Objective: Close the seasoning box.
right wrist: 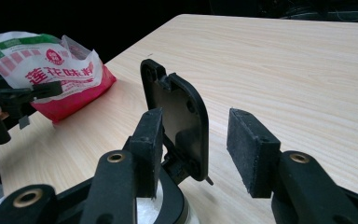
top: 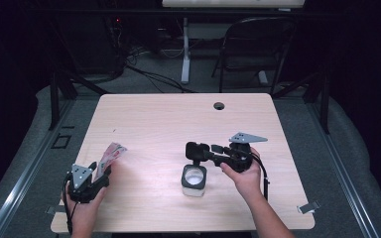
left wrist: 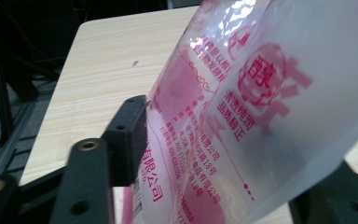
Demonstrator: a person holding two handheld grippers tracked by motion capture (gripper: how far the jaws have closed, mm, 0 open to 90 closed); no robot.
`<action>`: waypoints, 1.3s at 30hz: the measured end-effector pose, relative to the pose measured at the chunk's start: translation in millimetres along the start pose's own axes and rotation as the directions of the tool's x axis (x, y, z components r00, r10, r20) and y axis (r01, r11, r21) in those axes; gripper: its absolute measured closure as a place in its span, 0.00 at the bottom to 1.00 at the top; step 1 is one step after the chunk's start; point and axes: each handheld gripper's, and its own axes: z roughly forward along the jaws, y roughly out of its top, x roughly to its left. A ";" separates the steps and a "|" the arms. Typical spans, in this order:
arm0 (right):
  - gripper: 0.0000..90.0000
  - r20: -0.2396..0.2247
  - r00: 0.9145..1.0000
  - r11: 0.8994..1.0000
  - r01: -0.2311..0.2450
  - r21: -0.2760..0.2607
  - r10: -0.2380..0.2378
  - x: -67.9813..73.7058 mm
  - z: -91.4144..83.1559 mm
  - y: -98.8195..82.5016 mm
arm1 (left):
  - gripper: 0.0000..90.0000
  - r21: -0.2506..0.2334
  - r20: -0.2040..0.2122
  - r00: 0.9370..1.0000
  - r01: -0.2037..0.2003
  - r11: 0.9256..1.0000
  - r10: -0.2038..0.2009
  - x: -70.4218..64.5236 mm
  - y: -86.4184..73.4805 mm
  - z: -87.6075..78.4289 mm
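Left tool (top: 100,174) low at the near-left corner of the table (top: 158,119), in my left hand (top: 82,198). Its jaws stand apart: in the left gripper view the one pad I can see sits just beside the plastic, a thin gap between, so released, not pinching. The seasoning packet (top: 110,155) stands between those jaws, red and white with pink print, leaning up and away from me toward the table's middle.

Right tool (top: 202,151) near table centre, pointing left across the table, held in my right hand (top: 245,176). Jaws spread wide, released. Its tips hover over the small glass jar (top: 194,180), which stands upright on the table with white powder inside. The jar's black flip lid (right wrist: 177,116) is hinged up and stands between my right pads, close against the left pad; whether they touch I cannot tell. The right pad stands apart from it.
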 end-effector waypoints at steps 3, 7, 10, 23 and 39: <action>0.62 0.002 1.000 1.000 0.000 0.005 0.000 -0.6 2.7 0.7 | 0.43 -0.008 0.034 0.999 -0.006 1.000 0.006 -4.4 0.4 -3.1; 0.62 0.001 1.000 1.000 0.001 0.002 -0.001 -1.2 4.6 3.5 | 0.42 0.001 0.078 0.997 -0.019 1.000 0.019 -15.1 1.2 -7.5; 0.63 -0.002 1.000 1.000 0.006 0.003 -0.006 -1.6 6.0 5.2 | 0.41 0.002 0.129 0.991 -0.031 1.000 0.031 -24.7 0.8 -9.4; 0.87 -0.019 0.999 0.999 0.041 0.016 -0.041 -1.2 6.1 9.2 | 0.40 0.095 0.217 0.964 -0.178 0.979 0.154 -61.9 -8.4 -3.4; 0.90 0.043 0.981 0.981 0.187 0.044 -0.189 9.7 2.2 10.9 | 0.37 0.102 0.304 0.926 -0.267 0.958 0.225 -93.3 -11.7 -3.1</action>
